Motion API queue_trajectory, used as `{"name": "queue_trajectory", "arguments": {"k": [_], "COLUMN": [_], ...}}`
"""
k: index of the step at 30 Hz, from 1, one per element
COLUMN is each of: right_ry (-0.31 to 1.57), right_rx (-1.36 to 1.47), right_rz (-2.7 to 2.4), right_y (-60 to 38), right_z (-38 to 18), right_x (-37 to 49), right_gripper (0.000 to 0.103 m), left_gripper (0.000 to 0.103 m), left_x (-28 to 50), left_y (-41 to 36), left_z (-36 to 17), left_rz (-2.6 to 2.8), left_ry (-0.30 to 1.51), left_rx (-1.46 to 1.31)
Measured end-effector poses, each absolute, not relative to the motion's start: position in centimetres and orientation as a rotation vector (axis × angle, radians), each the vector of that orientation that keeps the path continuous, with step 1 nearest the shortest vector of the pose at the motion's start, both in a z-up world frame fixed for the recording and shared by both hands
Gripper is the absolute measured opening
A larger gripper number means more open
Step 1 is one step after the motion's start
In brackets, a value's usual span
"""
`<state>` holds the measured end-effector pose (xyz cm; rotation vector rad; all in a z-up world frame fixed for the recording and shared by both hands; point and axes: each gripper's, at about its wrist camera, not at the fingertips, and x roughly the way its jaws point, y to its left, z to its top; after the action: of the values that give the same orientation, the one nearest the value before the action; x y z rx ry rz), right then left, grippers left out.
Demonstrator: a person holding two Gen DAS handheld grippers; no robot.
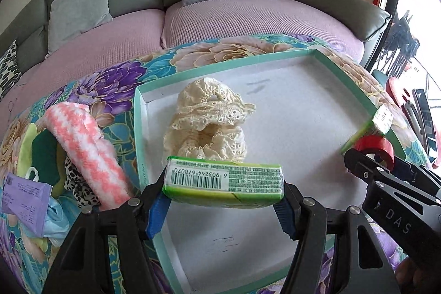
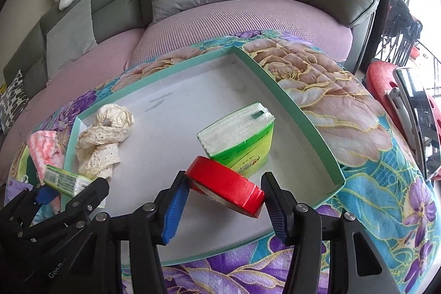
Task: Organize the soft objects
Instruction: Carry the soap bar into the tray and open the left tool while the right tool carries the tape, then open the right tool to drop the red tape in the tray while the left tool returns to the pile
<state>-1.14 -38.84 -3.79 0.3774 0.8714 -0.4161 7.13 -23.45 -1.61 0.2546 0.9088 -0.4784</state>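
Tray [image 1: 358,84] floor sits directly under both loads, so the coming move is a straight drop, not a reach.

Left gripper [image 1: 223,200] is clamped end-to-end on a green tissue pack [image 1: 224,181]: long axis runs across the jaws, barcode face up, held over the tray's near-left part, just short of the cream lace fabric [image 1: 209,117] lying by the left wall.

Right gripper [image 2: 224,197] is closed across the diameter of a red tape roll [image 2: 226,182], tilted, left edge high, over the near-right part of the tray. A second green tissue pack [image 2: 239,139] rests just beyond it on the tray floor, near the right wall; the right gripper is the closer one to it.

Materials: packs are glossy film over soft tissue and will dent; lace is crumpled and limp; tape is rigid; tray is thin card with a teal rim.

Outside the left wall on the floral quilt [image 2: 344,112]: pink-white fuzzy cloth [image 1: 88,148], untouched, on the left gripper's side.
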Motion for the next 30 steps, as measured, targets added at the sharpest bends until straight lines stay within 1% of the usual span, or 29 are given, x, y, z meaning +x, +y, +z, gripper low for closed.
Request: {"name": "queue_trajectory", "arguments": {"k": [2,3,4,5,6,9,10,13,16,20,30], "right_ry": [0.863,0.859,0.855,0.85,0.847,0.842,0.843,0.839,0.832,0.831,0.816], "right_rx": [0.377,0.379,0.384,0.39,0.393,0.393,0.388,0.38,0.373,0.358,0.335], "right_rz": [-0.434,-0.447,-0.454,-0.459,-0.462,-0.458,-0.461,-0.467,-0.477,-0.482,-0.495], "right_y": [-39.1,-39.3,-39.4,-39.6,-39.7,-39.7,-39.7,-39.6,-39.6,-39.4,-39.3], "right_z": [-3.7,-3.6,-3.6,-3.5,-3.4,-3.3,-3.3,-3.2,-3.1,-3.0,-2.6], "right_x": [-1.3,-1.4,-1.5,-1.6,-1.7,-1.8,-1.8,-1.9,-2.0,-1.9,-2.1], "right_gripper": [0.058,0.059,0.066,0.07,0.077,0.079,0.084,0.095,0.103,0.103,0.103], "left_gripper": [0.069,0.077,0.087,0.09,0.09,0.091,0.091,0.098,0.1,0.101,0.101], "left_x": [7.2,7.1,7.1,7.1,7.1,7.1,7.2,7.3,7.7,8.2,9.2], "left_y": [-23.6,-23.7,-23.7,-23.7,-23.7,-23.3,-23.2,-22.6,-21.6,-19.8,-15.8], "left_z": [-1.5,-1.4,-1.4,-1.3,-1.2,-0.9,-0.7,-0.3,0.4,1.5,2.8], "left_rz": [-0.475,-0.475,-0.472,-0.468,-0.466,-0.455,-0.45,-0.428,-0.389,-0.326,-0.215], "left_ry": [0.903,0.898,0.897,0.894,0.889,0.878,0.874,0.854,0.827,0.789,0.77], "left_rx": [0.262,0.271,0.276,0.278,0.278,0.269,0.267,0.252,0.222,0.164,0.062]}}
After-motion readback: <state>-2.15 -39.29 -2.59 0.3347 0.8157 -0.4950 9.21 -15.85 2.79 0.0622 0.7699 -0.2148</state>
